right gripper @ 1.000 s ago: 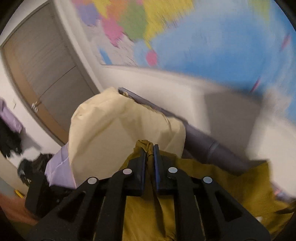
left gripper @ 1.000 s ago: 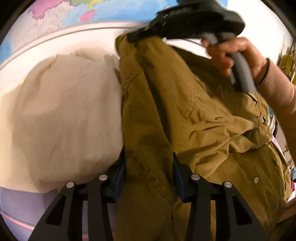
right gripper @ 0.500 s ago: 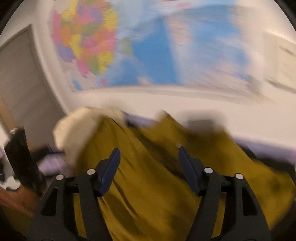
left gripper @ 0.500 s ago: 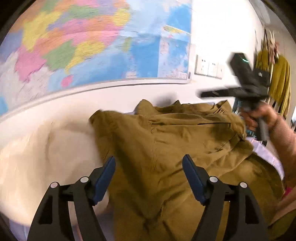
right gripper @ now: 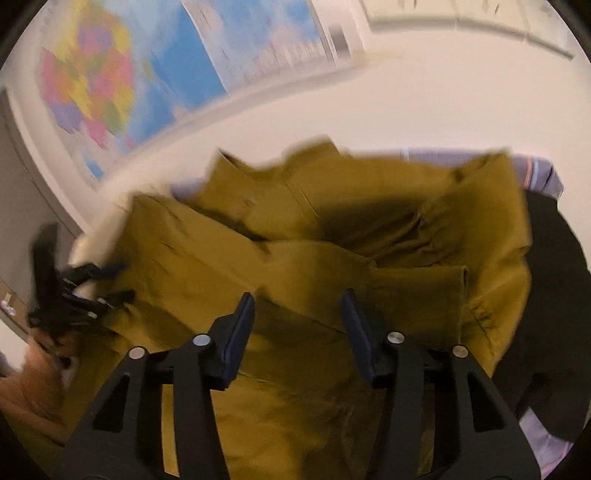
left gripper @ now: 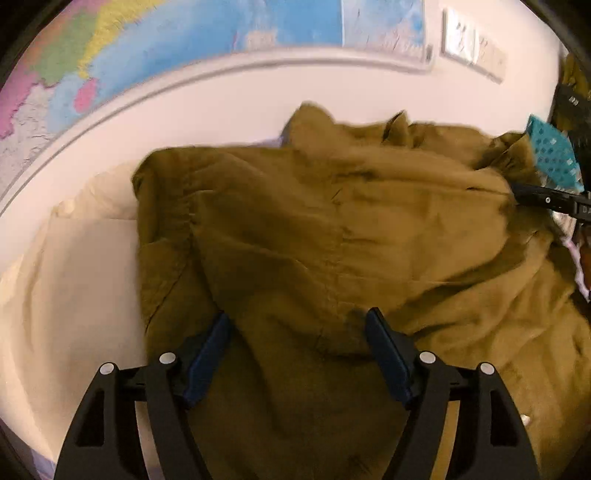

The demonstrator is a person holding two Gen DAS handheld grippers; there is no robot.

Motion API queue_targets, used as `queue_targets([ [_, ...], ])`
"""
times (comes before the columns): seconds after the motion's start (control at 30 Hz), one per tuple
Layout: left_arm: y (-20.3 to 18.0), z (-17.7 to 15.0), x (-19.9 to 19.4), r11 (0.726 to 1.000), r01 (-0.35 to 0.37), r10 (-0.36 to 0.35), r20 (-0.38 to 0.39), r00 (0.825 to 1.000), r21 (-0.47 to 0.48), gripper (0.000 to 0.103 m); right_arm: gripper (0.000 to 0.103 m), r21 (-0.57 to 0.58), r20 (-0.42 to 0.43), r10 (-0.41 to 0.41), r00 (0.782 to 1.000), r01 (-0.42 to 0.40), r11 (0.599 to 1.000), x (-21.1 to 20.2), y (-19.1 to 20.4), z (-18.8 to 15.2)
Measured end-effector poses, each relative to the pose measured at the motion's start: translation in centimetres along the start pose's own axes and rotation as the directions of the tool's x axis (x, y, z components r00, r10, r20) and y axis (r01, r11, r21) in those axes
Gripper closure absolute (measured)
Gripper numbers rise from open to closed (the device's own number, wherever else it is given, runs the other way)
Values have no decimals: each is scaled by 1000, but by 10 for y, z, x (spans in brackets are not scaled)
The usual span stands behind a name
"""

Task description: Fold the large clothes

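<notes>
A large olive-brown garment (left gripper: 332, 229) lies crumpled on the bed, spread across most of the left wrist view and the right wrist view (right gripper: 332, 258). My left gripper (left gripper: 297, 325) is open just above the cloth and holds nothing. My right gripper (right gripper: 298, 306) is open over the garment's folded layers and holds nothing. The right gripper also shows at the right edge of the left wrist view (left gripper: 546, 197). The left gripper shows blurred at the left of the right wrist view (right gripper: 81, 291).
A cream pillow (left gripper: 74, 288) lies left of the garment. A white wall with a world map (left gripper: 221, 33) stands close behind the bed. A lilac sheet (right gripper: 535, 170) and dark cloth (right gripper: 546, 314) lie at the right. A teal perforated item (left gripper: 552, 155) sits far right.
Both grippers were shut on the garment a second ago and have opened. The garment has dropped onto the bed and both grippers now hover over it.
</notes>
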State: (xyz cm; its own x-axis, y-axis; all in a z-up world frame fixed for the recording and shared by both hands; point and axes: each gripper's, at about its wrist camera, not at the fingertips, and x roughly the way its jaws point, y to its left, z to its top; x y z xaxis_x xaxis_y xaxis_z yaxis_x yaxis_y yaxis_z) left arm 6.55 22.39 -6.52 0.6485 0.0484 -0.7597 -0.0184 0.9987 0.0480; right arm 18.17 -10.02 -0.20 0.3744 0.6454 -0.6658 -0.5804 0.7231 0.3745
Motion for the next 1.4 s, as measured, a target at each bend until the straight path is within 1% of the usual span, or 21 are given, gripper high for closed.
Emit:
queue_targets([
  [0.1, -1, -15, -30, 1000, 13, -15, 79, 997, 22, 27, 45, -18, 60, 37, 998, -36, 999, -38, 9, -10],
  [0.2, -3, -31, -44, 998, 58, -61, 100, 993, 34, 27, 46, -35, 37, 68, 997, -67, 997, -51, 18, -25],
  [0.3, -17, -39, -32, 997, 56, -59, 61, 996, 44, 27, 47, -21, -30, 24, 999, -25, 999, -32, 13, -38],
  [0.37, -19, -45, -19, 998, 48, -49, 32, 998, 36, 27, 53, 28, -82, -3, 997, 6, 1000, -12, 2, -44],
  [0.4, -19, -48, -15, 999, 26, -27, 25, 999, 29, 27, 57, 55, -98, -19, 995, 24, 998, -5, -3, -46],
  [0.43, -18, -50, -17, 1000, 18, -19, 30, 999, 19, 27, 56, 80, -95, -8, 995, 15, 997, -5, -5, -48],
  [0.5, -15, -53, -28, 999, 48, -47, 58, 997, -8, 27, 51, 93, -65, 12, 998, -6, 996, -17, -1, -50],
  [0.53, -13, -57, -39, 998, 58, -56, 80, 995, -18, 27, 45, 77, -37, 17, 999, -14, 997, -30, 5, -52],
  [0.57, -9, -62, -50, 997, 67, -63, 102, 993, -29, 25, 43, 63, -15, 21, 1000, -20, 998, -40, 9, -54],
  [0.6, -6, -64, -57, 997, 70, -66, 117, 991, -38, 22, 40, 54, 7, 23, 1000, -24, 998, -53, 13, -58],
  [0.63, 0, -72, -70, 996, 69, -60, 143, 988, -60, 21, 38, 58, 22, 25, 999, -26, 998, -66, 14, -64],
  [0.7, 8, -84, -83, 994, 65, -50, 158, 986, -93, 21, 36, 82, 38, 36, 999, -39, 996, -89, 12, -79],
  [0.8, 21, -109, -98, 987, 53, -32, 139, 990, -152, 20, 29, 135, 49, 21, 999, -27, 991, -116, 5, -106],
  [0.87, 28, -125, -99, 981, 57, -38, 106, 994, -185, 19, 28, 176, 45, 1, 999, -9, 984, -131, -3, -127],
  [0.93, 30, -140, -99, 977, 50, -33, 82, 996, -208, 19, 26, 221, 38, 6, 999, -14, 975, -140, -10, -145],
  [1.03, 33, -167, -102, 964, 85, -74, 52, 996, -252, 18, 26, 291, 29, 8, 1000, -17, 957, -154, -22, -173],
  [1.1, 33, -180, -103, 960, 82, -77, 30, 997, -268, 18, 24, 324, 34, 28, 999, -38, 945, -161, -26, -189],
  [1.17, 32, -190, -102, 958, 79, -82, 0, 997, -277, 18, 22, 331, 30, 52, 998, -59, 942, -164, -26, -197],
  [1.23, 32, -200, -103, 952, 105, -116, -19, 993, -289, 15, 21, 319, 11, 53, 999, -54, 946, -164, -21, -206],
  [1.33, 26, -207, -110, 953, 115, -125, -20, 992, -279, 12, 21, 303, -14, 63, 998, -56, 951, -160, -13, -216],
  [1.4, 21, -212, -114, 951, 148, -160, -20, 987, -270, 11, 20, 291, -2, 80, 997, -76, 954, -161, -8, -220],
])
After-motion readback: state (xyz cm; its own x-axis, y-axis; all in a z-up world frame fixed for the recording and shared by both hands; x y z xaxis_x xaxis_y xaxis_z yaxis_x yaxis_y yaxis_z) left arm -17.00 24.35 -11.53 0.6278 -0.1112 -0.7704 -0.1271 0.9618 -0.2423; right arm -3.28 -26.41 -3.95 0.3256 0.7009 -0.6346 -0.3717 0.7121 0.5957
